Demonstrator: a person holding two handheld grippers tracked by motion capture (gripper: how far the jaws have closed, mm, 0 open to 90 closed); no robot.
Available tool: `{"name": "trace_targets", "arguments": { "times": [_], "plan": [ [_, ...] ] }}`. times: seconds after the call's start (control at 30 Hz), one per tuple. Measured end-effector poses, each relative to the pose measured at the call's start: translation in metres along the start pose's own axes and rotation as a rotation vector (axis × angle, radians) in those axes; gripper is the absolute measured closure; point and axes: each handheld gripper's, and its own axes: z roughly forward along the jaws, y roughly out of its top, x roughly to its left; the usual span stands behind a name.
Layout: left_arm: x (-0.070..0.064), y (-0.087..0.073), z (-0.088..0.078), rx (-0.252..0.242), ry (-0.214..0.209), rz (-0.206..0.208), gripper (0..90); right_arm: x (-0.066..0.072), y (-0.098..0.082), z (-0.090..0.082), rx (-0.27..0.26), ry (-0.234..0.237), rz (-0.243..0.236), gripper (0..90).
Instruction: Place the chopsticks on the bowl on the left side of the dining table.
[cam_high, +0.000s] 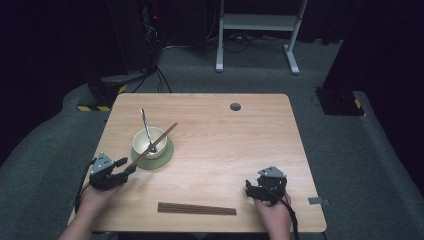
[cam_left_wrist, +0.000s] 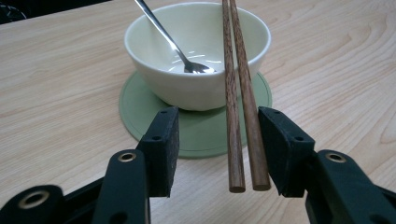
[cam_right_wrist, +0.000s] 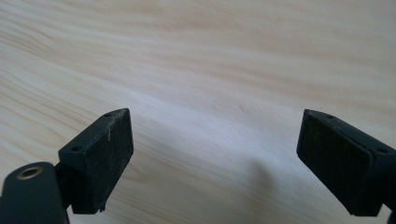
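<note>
Wooden table (cam_high: 225, 150), cream bowl (cam_high: 148, 141) on green coaster (cam_high: 162, 159), spoon (cam_high: 145, 125) inside, chopsticks (cam_high: 155, 144) leaning across its rim — left gripper (cam_high: 126, 166) at their lower end, right gripper (cam_high: 250, 188) apart, dark chopstick bundle (cam_high: 196, 208) near the front edge.

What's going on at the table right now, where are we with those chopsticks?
The left gripper has its jaws open around a pair of wooden chopsticks, which lie propped across the rim of the cream bowl; the pads are not pressing on them. The bowl sits on a green coaster with a metal spoon inside. The right gripper is open over bare table, holding nothing. Another dark set of sticks lies flat near the person's edge.
</note>
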Motion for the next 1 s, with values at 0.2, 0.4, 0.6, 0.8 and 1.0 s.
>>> {"name": "trace_targets", "arguments": {
  "times": [0.2, 0.4, 0.6, 0.8, 1.0],
  "plan": [
    [0.006, 0.001, -0.004, -0.019, -0.006, -0.019, 49.8, 0.03, 0.025, -0.006, -0.07, 0.059, -0.056, 10.6],
    [0.013, 0.0, -0.001, -0.021, 0.021, -0.03, 49.8, 0.062, 0.05, 0.001, -0.085, 0.124, -0.086, 10.7],
    [0.02, 0.0, -0.002, -0.038, 0.045, -0.054, 49.7, 0.086, 0.071, 0.008, -0.091, 0.17, -0.104, 12.7],
    [0.029, -0.001, -0.006, -0.055, 0.054, -0.091, 49.7, 0.109, 0.092, 0.017, -0.114, 0.224, -0.121, 14.9],
    [0.03, 0.0, -0.01, -0.073, 0.018, -0.114, 46.7, 0.125, 0.11, 0.035, -0.12, 0.23, -0.124, 22.1]
  ]
}}
